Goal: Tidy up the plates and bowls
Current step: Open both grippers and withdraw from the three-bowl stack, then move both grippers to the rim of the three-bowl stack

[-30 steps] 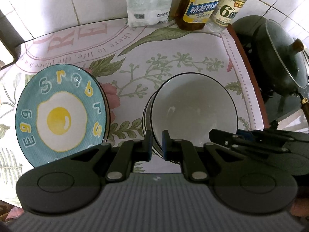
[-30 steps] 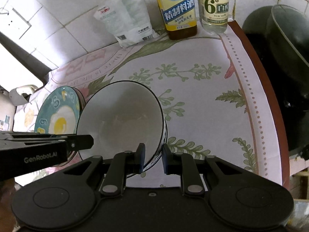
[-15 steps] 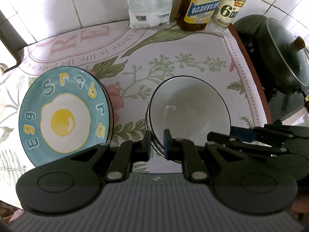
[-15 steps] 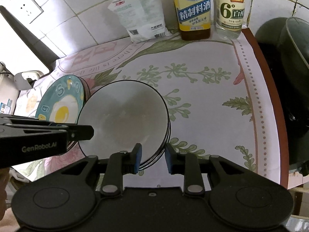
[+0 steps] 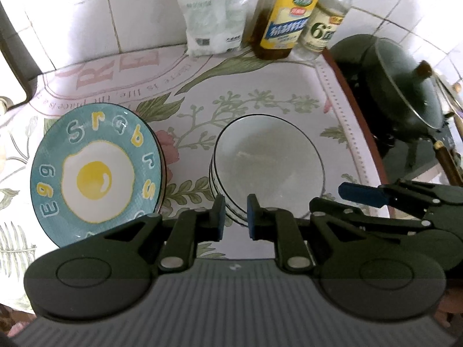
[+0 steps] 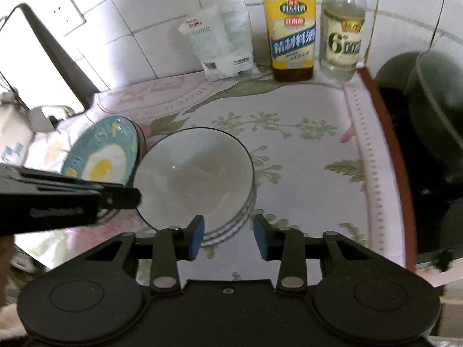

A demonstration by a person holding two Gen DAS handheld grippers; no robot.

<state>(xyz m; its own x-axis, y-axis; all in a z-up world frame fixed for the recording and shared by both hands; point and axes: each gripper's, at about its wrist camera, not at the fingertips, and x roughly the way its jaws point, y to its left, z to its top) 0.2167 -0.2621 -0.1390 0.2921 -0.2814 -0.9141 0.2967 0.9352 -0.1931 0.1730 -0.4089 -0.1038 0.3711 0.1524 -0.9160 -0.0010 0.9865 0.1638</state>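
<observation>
Reading "Egg" on teal plate [image 5: 95,170] | "6°" on clear bottle [image 6: 343,37] | left gripper [image 5: 233,217] fingers narrowly parted, empty | right gripper [image 6: 228,238] released

This is a home kitchen. White glazed wall tiles [image 6: 162,49] back a tabletop covered by a floral printed cloth [image 6: 303,156]. Along its far edge stand a yellow-labelled bottle of cooking wine [image 6: 292,37], a clear bottle of white vinegar [image 6: 343,40] and a white plastic bag of salt [image 6: 224,43]. Past the right edge a dark wok with a glass lid [image 5: 405,89] sits on a stove.
</observation>
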